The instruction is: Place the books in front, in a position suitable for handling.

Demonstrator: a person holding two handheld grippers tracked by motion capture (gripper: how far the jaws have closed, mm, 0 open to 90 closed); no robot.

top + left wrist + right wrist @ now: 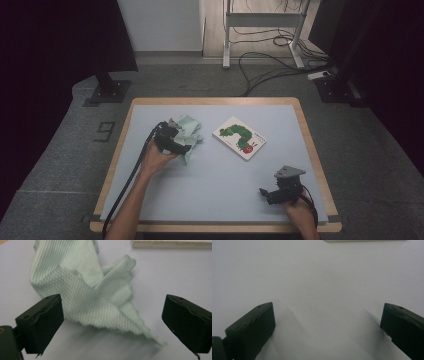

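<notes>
My left gripper [112,322] hangs wide open at the crumpled green cloth [85,292] left of the picture book [239,137], positioned to pinch its corner. Right gripper [327,332], also wide, idles over bare surface [317,277].

Floor mark: a dark figure "9" [104,131] stands on the grey floor mat, just left of the table.
Book cover: the book [239,137] on the table shows a green caterpillar with a red head; a small line of print runs along one edge of the cover, too small to read.
</notes>
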